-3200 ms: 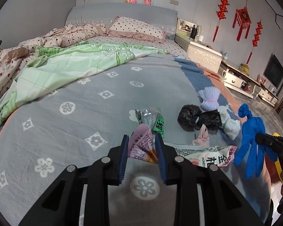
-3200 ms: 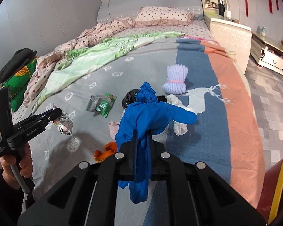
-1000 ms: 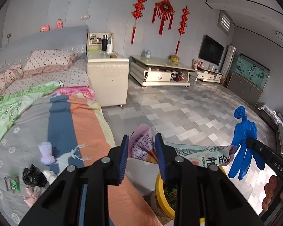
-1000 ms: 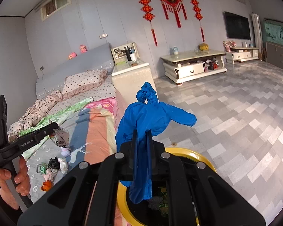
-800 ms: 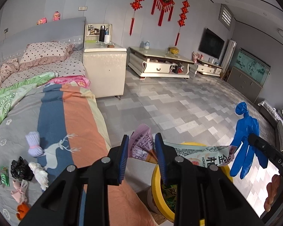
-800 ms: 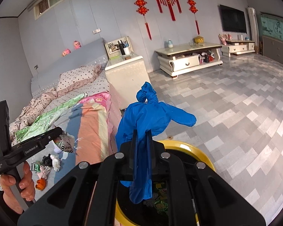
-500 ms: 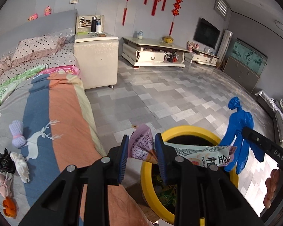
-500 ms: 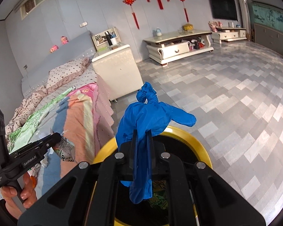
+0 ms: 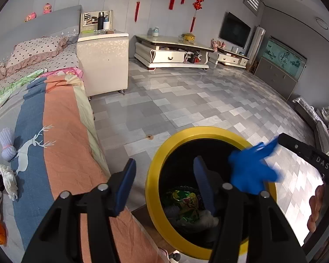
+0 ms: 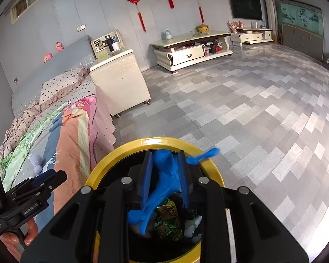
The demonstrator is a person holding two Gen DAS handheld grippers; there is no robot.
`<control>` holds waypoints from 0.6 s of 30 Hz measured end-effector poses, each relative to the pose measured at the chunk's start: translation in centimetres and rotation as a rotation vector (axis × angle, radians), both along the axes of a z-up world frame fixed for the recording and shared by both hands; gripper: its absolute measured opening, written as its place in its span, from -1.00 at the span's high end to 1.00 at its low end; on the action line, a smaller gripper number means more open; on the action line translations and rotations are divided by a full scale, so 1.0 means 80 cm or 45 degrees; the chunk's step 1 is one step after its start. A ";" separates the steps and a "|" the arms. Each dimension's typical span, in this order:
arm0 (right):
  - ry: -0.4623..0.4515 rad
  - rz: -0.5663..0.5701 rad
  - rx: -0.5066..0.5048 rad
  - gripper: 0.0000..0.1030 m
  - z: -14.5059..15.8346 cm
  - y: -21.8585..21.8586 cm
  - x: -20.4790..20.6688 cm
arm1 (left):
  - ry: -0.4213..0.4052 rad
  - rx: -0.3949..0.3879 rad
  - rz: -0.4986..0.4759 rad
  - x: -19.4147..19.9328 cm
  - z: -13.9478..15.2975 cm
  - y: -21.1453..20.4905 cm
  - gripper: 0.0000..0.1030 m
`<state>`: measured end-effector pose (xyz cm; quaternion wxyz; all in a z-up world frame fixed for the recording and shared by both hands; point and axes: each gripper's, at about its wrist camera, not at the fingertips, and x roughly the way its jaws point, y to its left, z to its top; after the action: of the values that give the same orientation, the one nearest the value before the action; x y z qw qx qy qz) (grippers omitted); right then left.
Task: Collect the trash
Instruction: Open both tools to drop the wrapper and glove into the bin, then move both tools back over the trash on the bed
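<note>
Grey floor tiles (image 9: 186, 100) surround a yellow-rimmed bin (image 9: 164, 151) standing beside the bed (image 9: 61, 118). Blue glove (image 10: 164, 175) hangs, blurred, between the parted jaws of the right gripper (image 10: 164, 171) above the bin mouth; those jaws have just been opening and the pads do not visibly press it. Left gripper (image 9: 164, 175) is over the bin, jaws spread with nothing between, having just opened. Wrappers (image 9: 186, 203) lie inside the bin. More trash (image 9: 2, 175) remains on the bed.

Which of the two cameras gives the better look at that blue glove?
The right wrist view: the blue glove sits centred between the right gripper's just-opening jaws, above the yellow bin. In the left wrist view the glove is only a blurred shape at the side.
</note>
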<state>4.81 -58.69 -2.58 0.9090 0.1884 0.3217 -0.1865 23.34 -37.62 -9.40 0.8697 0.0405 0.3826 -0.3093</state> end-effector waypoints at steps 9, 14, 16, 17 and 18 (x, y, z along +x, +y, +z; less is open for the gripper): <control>-0.037 0.037 0.004 0.15 0.027 0.033 -0.007 | -0.085 -0.018 0.031 -0.020 0.027 0.037 -0.42; -0.075 0.095 -0.038 0.06 0.053 0.075 -0.005 | -0.119 -0.047 0.090 -0.025 0.047 0.083 -0.45; -0.093 0.122 -0.044 0.02 0.065 0.091 -0.003 | -0.135 -0.058 0.120 -0.027 0.055 0.105 -0.47; -0.100 0.133 -0.049 0.02 0.071 0.099 -0.003 | -0.145 -0.063 0.139 -0.028 0.060 0.117 -0.49; -0.109 0.145 -0.056 0.02 0.076 0.107 -0.002 | -0.153 -0.067 0.156 -0.028 0.064 0.129 -0.50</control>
<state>4.69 -50.09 3.51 0.9349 0.1575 0.2887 -0.1333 21.09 -27.29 -4.25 0.9091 0.0127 0.3232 -0.2624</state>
